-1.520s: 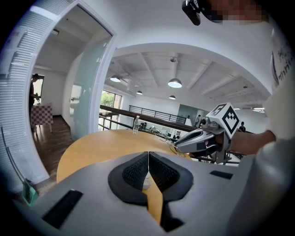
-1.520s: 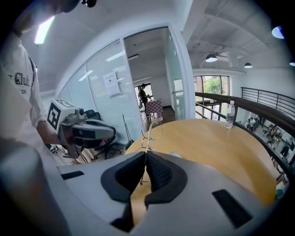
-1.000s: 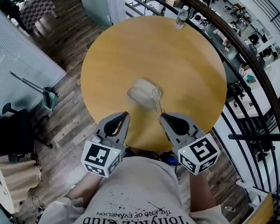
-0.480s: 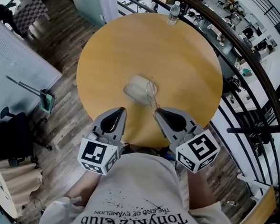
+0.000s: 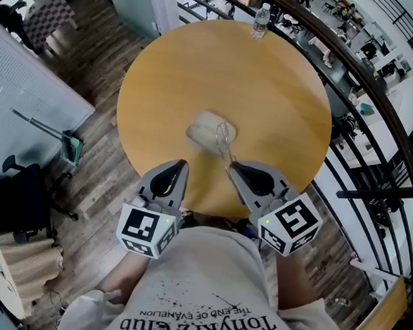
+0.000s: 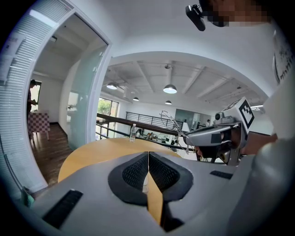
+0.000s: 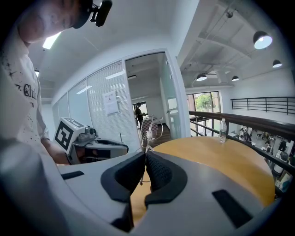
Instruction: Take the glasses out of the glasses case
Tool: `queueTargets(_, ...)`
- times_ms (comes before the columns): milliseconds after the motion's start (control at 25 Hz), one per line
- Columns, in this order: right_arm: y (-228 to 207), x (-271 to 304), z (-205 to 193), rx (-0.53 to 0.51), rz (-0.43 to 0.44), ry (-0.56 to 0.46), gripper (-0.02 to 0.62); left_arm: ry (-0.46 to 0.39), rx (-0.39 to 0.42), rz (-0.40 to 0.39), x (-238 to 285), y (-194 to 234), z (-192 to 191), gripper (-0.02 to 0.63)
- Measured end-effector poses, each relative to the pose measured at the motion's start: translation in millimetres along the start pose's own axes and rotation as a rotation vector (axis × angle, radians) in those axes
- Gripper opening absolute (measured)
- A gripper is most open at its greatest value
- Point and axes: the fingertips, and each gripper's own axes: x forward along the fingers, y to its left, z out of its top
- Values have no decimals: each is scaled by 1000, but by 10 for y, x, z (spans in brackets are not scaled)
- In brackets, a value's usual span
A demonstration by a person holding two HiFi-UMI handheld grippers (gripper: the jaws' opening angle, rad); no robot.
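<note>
A pale, rounded glasses case (image 5: 204, 131) lies near the middle of the round wooden table (image 5: 282, 95). Thin wire-framed glasses (image 5: 224, 138) stand out from my right gripper (image 5: 232, 165), just right of the case; its jaws are shut on one temple. In the right gripper view the glasses (image 7: 152, 127) rise straight out of the closed right gripper (image 7: 145, 154). My left gripper (image 5: 182, 164) hovers at the table's near edge, below the case, shut with nothing in it. In the left gripper view its pads (image 6: 138, 171) meet, and the glasses (image 6: 172, 120) show at the right.
A clear water bottle (image 5: 261, 23) stands at the table's far edge. A dark metal railing (image 5: 379, 123) curves round the right side. Wooden floor, a dustpan (image 5: 70, 148) and a black chair (image 5: 14, 197) lie to the left.
The view has shifted a little. The right gripper keeps hold of the glasses beside the case, and both grippers stay at the near edge.
</note>
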Motion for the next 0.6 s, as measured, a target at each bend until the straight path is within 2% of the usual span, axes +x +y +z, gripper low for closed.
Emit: queueTargets(600,36,30,-11,-23,11,9,34,5,1,-7,-22,14,-21,25)
